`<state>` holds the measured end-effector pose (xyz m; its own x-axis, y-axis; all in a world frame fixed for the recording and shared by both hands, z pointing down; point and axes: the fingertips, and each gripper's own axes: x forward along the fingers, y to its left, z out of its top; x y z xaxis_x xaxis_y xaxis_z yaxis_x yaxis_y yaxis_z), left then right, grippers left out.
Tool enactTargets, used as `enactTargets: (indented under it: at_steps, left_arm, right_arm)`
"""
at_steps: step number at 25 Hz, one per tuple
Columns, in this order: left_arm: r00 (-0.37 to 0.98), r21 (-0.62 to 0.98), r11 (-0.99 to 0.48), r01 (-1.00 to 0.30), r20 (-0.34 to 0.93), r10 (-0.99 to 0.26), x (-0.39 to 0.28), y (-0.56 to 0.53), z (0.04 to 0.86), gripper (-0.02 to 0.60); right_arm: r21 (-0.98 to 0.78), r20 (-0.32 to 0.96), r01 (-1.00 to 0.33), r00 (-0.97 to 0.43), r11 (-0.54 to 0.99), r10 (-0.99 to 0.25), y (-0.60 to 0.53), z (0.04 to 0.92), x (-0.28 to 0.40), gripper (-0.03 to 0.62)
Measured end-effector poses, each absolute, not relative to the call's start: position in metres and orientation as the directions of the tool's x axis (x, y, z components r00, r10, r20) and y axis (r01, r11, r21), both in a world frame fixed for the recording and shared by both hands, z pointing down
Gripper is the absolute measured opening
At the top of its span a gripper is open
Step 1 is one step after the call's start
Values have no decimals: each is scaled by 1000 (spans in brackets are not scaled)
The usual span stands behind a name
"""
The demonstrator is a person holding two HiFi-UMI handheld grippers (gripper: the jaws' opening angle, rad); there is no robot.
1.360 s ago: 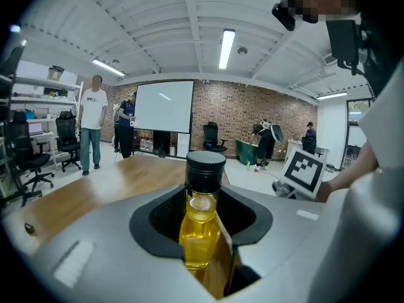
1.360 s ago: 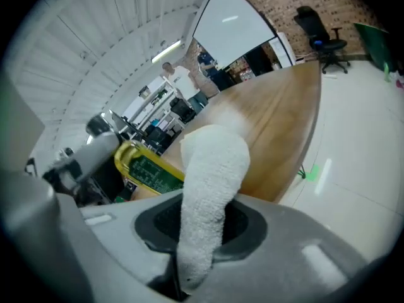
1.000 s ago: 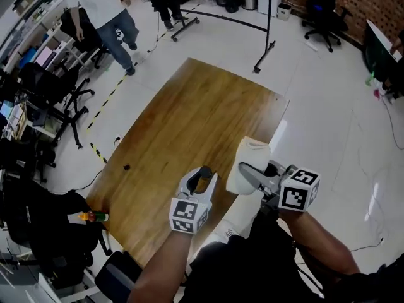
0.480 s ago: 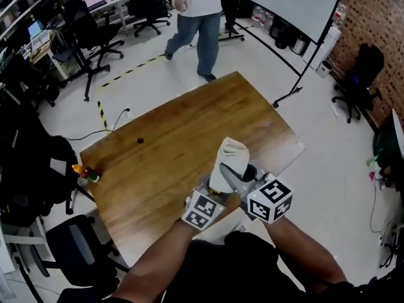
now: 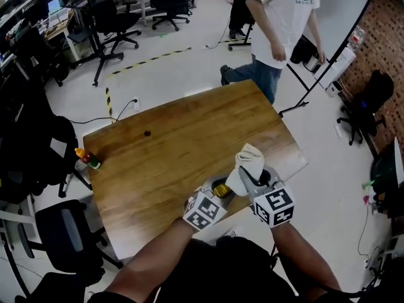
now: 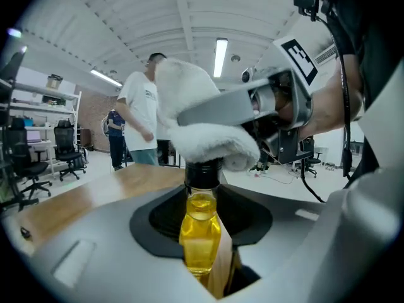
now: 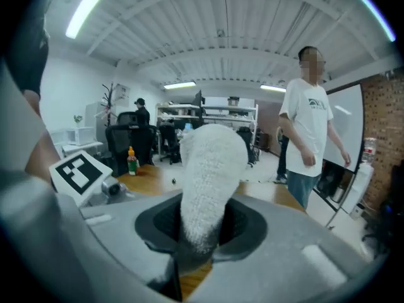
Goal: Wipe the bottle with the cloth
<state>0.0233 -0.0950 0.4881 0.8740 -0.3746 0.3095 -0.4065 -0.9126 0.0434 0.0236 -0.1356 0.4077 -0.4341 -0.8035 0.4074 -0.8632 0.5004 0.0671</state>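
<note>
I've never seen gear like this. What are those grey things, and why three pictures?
No robot: a person holds a two-jaw gripper in each hand above a wooden table. One picture comes from a camera on the person's head, looking down; the other two from cameras riding on the grippers. The left gripper clamps a small bottle of yellow liquid. The right gripper clamps a white cloth, laid against the bottle's black cap. An orange-capped bottle stands near the table's edge.

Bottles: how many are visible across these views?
2. A yellow-liquid bottle is held in the left gripper, the cloth on its cap; an orange-capped bottle stands at the table's left corner. Others may be hidden among the background clutter.
</note>
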Motion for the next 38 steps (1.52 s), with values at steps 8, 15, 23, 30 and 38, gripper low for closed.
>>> enactTargets:
  at_steps: [8,15,23,30,38]
  left_arm:
    - [873,23,-913,-407,303,-382,21,-97,488,156]
    - [867,-8,-924,-383,341,-363,20,-96,490,168]
    - [777,30,-836,-548,388,-496,-3,-85,475,287]
    - [499,243,-436,-866,462,-733,-91,-45,473,71]
    - [411,382,-232,-895,498,-764,-86,7,464,15]
  right_arm:
    - [-167,419,-955,-295,247,-859,-97,411,129,72]
    - [-319,398,-904,-400,284,-825,-42,416,142,72]
    - [-383,392,-821,-559,422,-731,-43,421,158,72]
    - [-446,365,-701,-710,556,-603,-58,433,139,72]
    - [-529,336,-574,-818,626,-467,-44,444,132,72]
